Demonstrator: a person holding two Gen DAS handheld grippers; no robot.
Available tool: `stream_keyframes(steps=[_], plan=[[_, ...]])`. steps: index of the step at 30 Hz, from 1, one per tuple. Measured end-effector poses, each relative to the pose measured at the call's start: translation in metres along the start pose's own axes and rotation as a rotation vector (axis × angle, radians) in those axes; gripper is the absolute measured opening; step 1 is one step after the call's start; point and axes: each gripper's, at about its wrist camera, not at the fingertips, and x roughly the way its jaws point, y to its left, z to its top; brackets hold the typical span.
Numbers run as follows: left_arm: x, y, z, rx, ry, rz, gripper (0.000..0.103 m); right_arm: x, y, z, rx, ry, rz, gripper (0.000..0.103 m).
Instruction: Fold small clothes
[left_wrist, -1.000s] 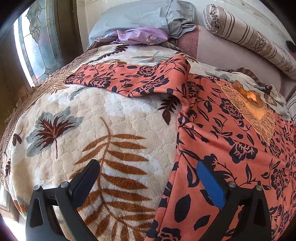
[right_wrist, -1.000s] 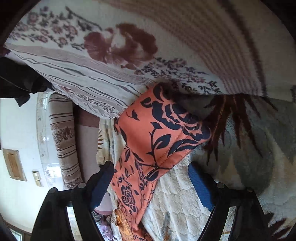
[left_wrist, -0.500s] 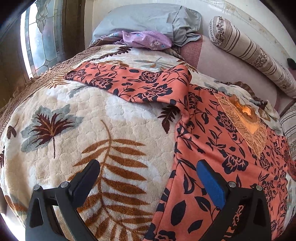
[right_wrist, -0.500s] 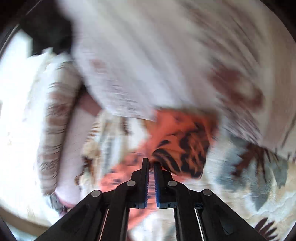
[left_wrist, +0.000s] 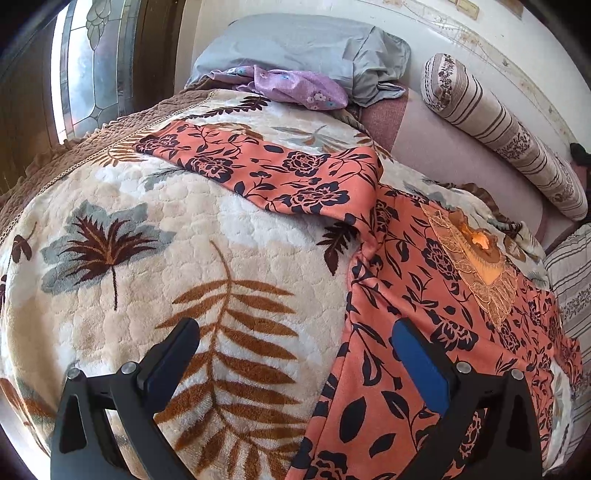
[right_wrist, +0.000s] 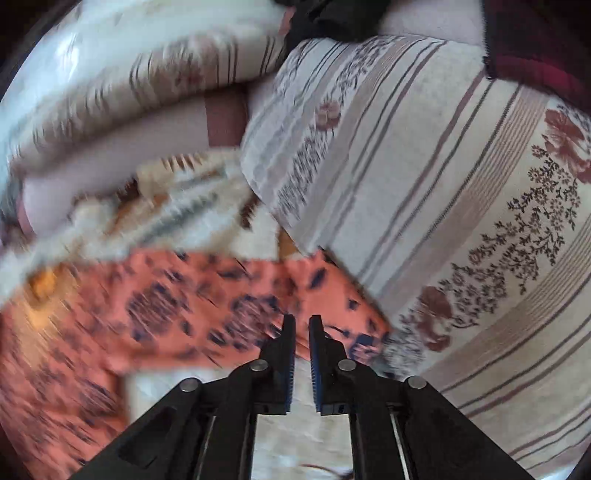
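A: Left view? My left hand-held gripper (left_wrist: 293, 363) is wide, empty, over the orange floral garment (left_wrist: 424, 295), spread flat on the bed's blanket (left_wrist: 147, 229), one sleeve toward the window-side edge.

B: Right view? My right hand-held gripper (right_wrist: 302, 328) is narrow, opening, nothing between; blurred. Regrip the sleeve hem squarely, I'd say.

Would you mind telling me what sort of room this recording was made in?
Most likely a bedroom. The orange floral garment lies spread on a bed covered by a plush leaf-print blanket, with a grey pillow and a striped bolster against the wall.
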Motion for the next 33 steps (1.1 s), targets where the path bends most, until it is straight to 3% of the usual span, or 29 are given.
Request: stream_keyframes(steps=[1,2,5,11,13,15,17,18,19,22,24,28,33], plan=[[0.000,-0.002,-0.001,0.008,0.000,0.002,0.103,0.014,-0.001,-0.024,-0.079,0.041,-0.027,0.076],[0.001,-0.005,-0.002,0.016,0.000,0.004,0.103,0.023,0.004,-0.043,-0.154,0.041,-0.023,0.079],[0.004,-0.015,-0.004,0.053,0.001,0.025,0.103,0.030,0.019,-0.062,-0.246,-0.004,-0.004,0.077],[0.012,-0.028,-0.012,0.140,0.001,0.101,0.103,0.040,0.016,-0.016,-0.077,-0.146,0.046,0.077],[0.016,-0.028,-0.012,0.144,0.008,0.109,0.103,0.056,0.025,0.000,-0.054,-0.116,0.085,0.077],[0.019,-0.030,-0.012,0.144,0.017,0.109,0.103,0.074,0.040,0.004,-0.102,-0.057,0.056,0.077],[0.021,-0.033,-0.012,0.154,0.020,0.110,0.103,0.092,0.039,0.001,-0.074,0.008,0.048,0.074],[0.021,-0.034,-0.013,0.161,0.017,0.110,0.103,0.095,0.028,-0.001,0.014,0.021,0.099,0.053],[0.020,-0.035,-0.013,0.166,0.013,0.110,0.103,0.098,0.017,0.000,0.104,0.036,0.130,0.039],[0.017,-0.037,-0.012,0.169,0.004,0.096,0.103,0.100,-0.005,0.002,0.248,0.078,0.210,0.010],[0.014,-0.036,-0.010,0.156,0.001,0.071,0.103,0.088,-0.020,0.005,0.318,0.076,0.259,0.008],[0.004,-0.032,-0.005,0.120,-0.021,0.026,0.103,0.032,-0.030,0.030,0.379,-0.017,0.353,0.007],[-0.009,-0.018,0.002,0.041,-0.039,-0.049,0.103,-0.074,0.009,0.082,0.342,-0.158,0.542,0.007]])
